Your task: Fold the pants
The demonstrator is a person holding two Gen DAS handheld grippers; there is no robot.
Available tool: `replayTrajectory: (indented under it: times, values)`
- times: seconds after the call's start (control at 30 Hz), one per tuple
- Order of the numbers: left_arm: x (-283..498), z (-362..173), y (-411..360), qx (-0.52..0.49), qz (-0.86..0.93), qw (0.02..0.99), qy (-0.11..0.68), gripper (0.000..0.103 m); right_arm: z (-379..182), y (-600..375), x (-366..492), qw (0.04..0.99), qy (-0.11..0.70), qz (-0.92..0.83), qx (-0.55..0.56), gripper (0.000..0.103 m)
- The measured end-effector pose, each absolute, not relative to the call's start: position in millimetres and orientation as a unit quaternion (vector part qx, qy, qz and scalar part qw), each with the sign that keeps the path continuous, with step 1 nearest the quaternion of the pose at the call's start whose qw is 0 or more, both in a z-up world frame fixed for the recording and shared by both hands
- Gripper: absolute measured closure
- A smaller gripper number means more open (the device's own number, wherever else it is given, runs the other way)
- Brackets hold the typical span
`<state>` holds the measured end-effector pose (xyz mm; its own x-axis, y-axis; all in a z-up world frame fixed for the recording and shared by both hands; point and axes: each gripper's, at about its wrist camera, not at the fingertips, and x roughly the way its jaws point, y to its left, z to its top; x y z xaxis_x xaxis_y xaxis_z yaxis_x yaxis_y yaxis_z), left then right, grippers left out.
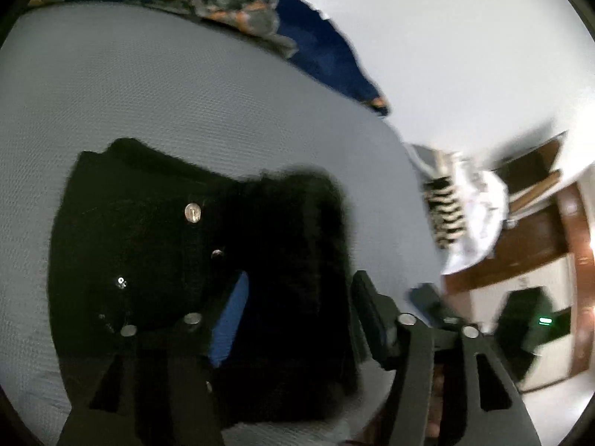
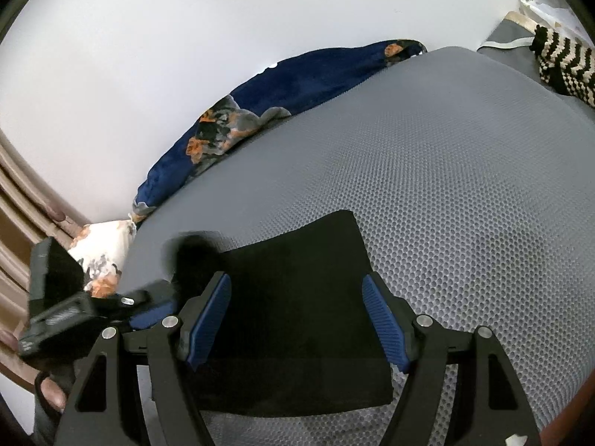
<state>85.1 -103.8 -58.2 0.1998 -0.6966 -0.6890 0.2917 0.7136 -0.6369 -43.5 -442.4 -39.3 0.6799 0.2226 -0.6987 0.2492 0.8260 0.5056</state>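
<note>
The black pants lie folded into a compact bundle on the grey mesh mattress; a silver waist button and rivets show on the left part. My left gripper hovers just above the bundle, open and empty. In the right wrist view the pants lie as a flat black rectangle. My right gripper is open above them, blue pads spread wide, nothing between them. The left gripper shows at the left edge of the pants.
A navy blanket with an orange and grey print lies along the mattress's far edge by the white wall. A black and cream striped cloth and white fabric sit at one end. Wooden furniture stands beyond the mattress.
</note>
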Motion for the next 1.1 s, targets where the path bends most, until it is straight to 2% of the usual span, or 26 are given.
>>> replayTrajectory:
  times: [0.03,0.23,0.53,0.7,0.9,1.03,1.1]
  values:
    - [82.7,-52.7,-102.0,-0.183,-0.333,0.757,0.532,0.037,-40.4,-442.4,-43.4,0.867,0.401,-0.007,0.296,0.032]
    - [76.9,-38.9,-69.8,-0.151,-0.295,0.803,0.496,0.035,-54.8,-442.6,-33.9,0.839,0.438,0.040,0.321,0.032]
    - [76.5,-69.4,-5.9,-0.114,-0.182,0.838,0.502,0.035,-92.3,-432.4,13.1,0.775,0.527,0.158,0.310,0.032]
    - [74.3,-81.9,18.3,-0.123,-0.155,0.836,0.512,0.035,-118.4,-434.3,30.4,0.751,0.546,0.175,0.327,0.032]
    - [76.4,-95.4,30.7,-0.132,-0.140,0.828,0.527,0.035,-128.1,-428.6,49.8,0.756,0.525,0.206,0.333,0.031]
    - [78.4,-102.4,28.8,-0.132,-0.138,0.822,0.537,0.035,-132.4,-424.4,67.3,0.759,0.512,0.216,0.339,0.041]
    - [78.5,-103.1,26.2,-0.132,-0.140,0.821,0.537,0.035,-135.2,-425.0,72.7,0.756,0.510,0.214,0.350,0.051]
